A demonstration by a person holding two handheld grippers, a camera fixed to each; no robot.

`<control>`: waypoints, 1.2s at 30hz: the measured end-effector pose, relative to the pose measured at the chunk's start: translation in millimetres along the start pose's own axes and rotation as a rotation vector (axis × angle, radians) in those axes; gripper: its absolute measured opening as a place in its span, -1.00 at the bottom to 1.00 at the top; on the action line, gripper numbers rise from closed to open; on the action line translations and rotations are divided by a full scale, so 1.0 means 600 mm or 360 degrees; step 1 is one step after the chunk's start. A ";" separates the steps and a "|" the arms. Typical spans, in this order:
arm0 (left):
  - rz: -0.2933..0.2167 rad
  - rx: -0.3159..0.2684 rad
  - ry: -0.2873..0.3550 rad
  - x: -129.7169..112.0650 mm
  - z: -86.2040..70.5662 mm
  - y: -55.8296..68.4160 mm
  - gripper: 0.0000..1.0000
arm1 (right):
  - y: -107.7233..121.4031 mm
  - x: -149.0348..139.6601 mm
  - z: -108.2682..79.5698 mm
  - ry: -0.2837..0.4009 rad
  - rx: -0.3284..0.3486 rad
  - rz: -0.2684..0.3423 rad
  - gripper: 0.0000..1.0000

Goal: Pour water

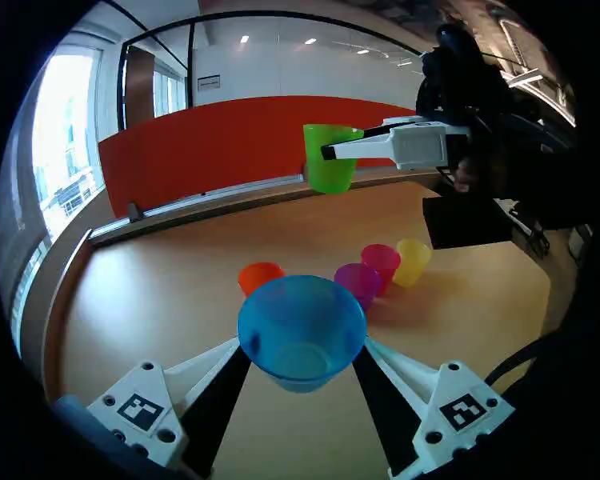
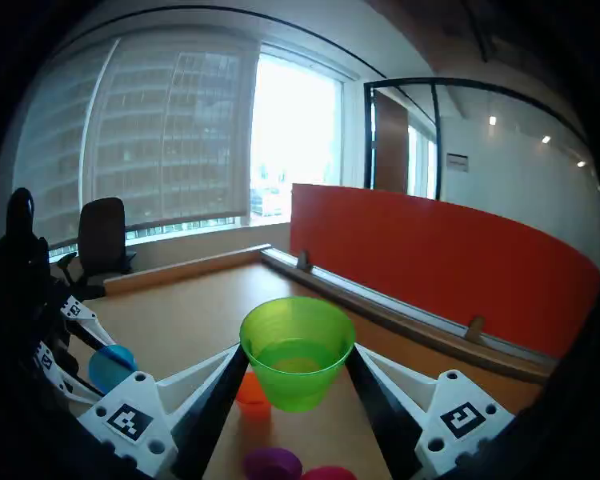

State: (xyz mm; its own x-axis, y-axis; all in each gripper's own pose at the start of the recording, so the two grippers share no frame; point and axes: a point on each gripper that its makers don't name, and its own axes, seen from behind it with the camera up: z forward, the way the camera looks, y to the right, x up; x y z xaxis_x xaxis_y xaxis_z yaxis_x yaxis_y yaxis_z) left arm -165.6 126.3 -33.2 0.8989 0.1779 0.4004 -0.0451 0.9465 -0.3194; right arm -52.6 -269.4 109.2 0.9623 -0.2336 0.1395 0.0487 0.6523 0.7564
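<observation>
Right now my left gripper (image 1: pixel 302 352) is closed on the blue cup (image 1: pixel 302 324), down near the surface (image 1: pixel 164 296); my right gripper (image 2: pixel 297 372) clamps the green cup (image 2: pixel 297 340) higher, upright, presumably ready to pour.

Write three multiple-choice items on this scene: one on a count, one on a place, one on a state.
1. How many cups stand on the table? A) two B) four C) six
2. Where is the green cup? A) held up in the right gripper B) standing on the table C) lying on the floor
3. What state is the left gripper in? A) open and empty B) shut on nothing C) shut on the blue cup

1 B: orange cup, purple cup, pink cup, yellow cup.
2 A: its jaws clasp it above the table.
3 C: both jaws press its sides.
</observation>
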 end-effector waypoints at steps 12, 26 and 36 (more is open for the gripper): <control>0.0032 -0.0030 0.0034 0.022 -0.010 0.016 0.66 | -0.005 0.022 -0.072 0.0099 -0.0084 0.0021 0.77; 0.0086 -0.0073 0.0073 0.042 -0.020 0.039 0.66 | -0.015 0.029 -0.152 0.0142 -0.0178 0.0023 0.77; 0.0146 -0.0135 0.0076 0.050 -0.031 0.064 0.65 | -0.021 0.025 -0.208 0.0155 -0.0262 0.0029 0.77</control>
State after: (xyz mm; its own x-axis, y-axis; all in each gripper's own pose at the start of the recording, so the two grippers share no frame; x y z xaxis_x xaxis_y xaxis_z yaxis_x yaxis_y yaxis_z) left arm -132.0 163.0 -49.3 0.9126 0.2479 0.3251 -0.0930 0.9002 -0.4254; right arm -5.3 -191.3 21.9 0.9844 -0.1550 0.0839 0.0663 0.7668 0.6385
